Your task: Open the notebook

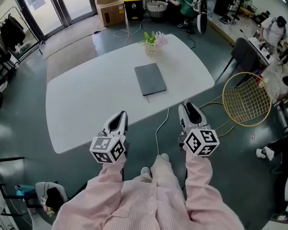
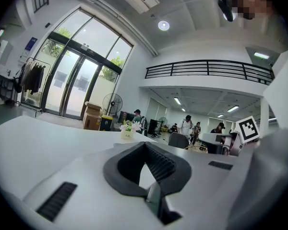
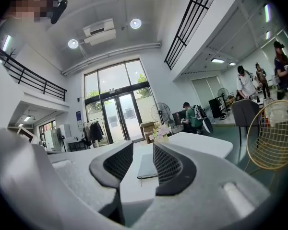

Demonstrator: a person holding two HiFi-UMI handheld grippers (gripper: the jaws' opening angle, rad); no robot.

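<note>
A closed dark grey notebook (image 1: 150, 78) lies flat on the white table (image 1: 81, 104), a little beyond the middle. Both grippers hover at the near table edge, well short of it. My left gripper (image 1: 118, 122) is near the left, its jaw tips touching with nothing between them (image 2: 144, 143); the notebook does not show in the left gripper view. My right gripper (image 1: 191, 112) is on the right with a narrow gap between its jaws (image 3: 143, 147). Through that gap I see the notebook (image 3: 147, 166) ahead on the table.
A small vase of flowers (image 1: 152, 42) stands just behind the notebook. A thin white cable (image 1: 159, 128) hangs over the near edge between the grippers. A gold wire chair (image 1: 246, 99) stands off the table's right. Cardboard boxes (image 1: 110, 6) and people at desks are farther back.
</note>
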